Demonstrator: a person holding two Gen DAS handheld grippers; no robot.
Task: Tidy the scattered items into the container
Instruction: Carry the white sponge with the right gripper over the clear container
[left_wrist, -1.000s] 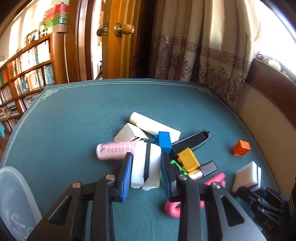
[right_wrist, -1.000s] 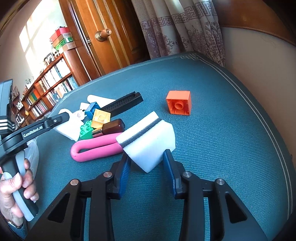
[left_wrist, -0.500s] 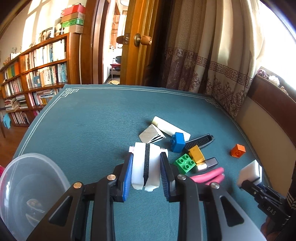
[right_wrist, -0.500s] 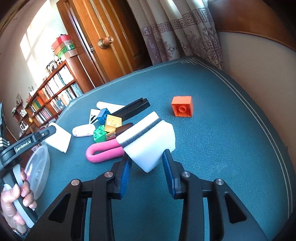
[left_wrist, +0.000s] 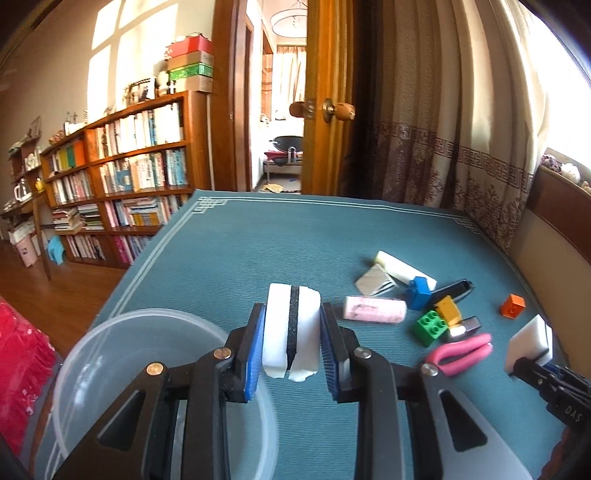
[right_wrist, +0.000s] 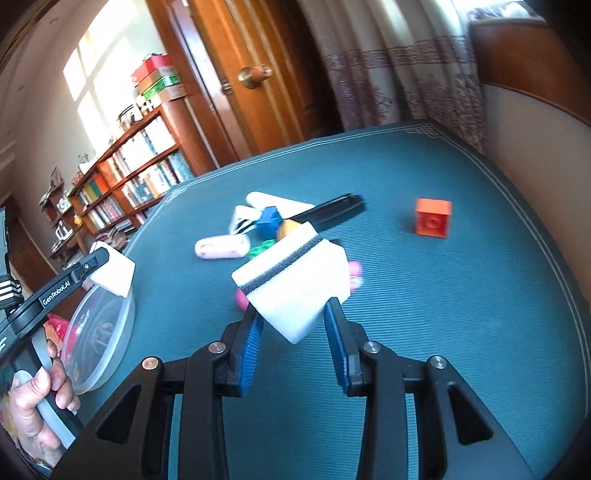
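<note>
- Your left gripper (left_wrist: 291, 343) is clamped on a white sponge (left_wrist: 291, 328) w/ a dark centre stripe; the stripe runs fwd along the fingers, and the sponge is held off the table.
- Your right gripper (right_wrist: 293, 334) pinches a second white sponge (right_wrist: 295, 280) by its lower corner; its stripe lies across the jaws, the block tilted.
- Key relation: the clear container (left_wrist: 110, 369) sits down-left of the left jaws, rim just beside the left finger. In the right wrist view the left-held sponge (right_wrist: 112, 273) hangs about over the far rim of the container (right_wrist: 99, 339). So the left is nearer; I'd judge a short move left/back, then release. The right has to cross the table.
- Left wrist view only: the loose pile laid out clearly – pink roll (left_wrist: 375, 309), blue brick (left_wrist: 419, 291), green brick (left_wrist: 430, 326), yellow brick (left_wrist: 447, 310), pink pliers-like handles (left_wrist: 461, 352), orange brick (left_wrist: 512, 305) apart to the right.
- Right wrist view only: your hand (right_wrist: 33, 410) on the left handle, plus the container from the side; it looks shallow. The pile is partly hidden behind the right sponge and blurred.
- Contents of the container: can't tell.
</note>
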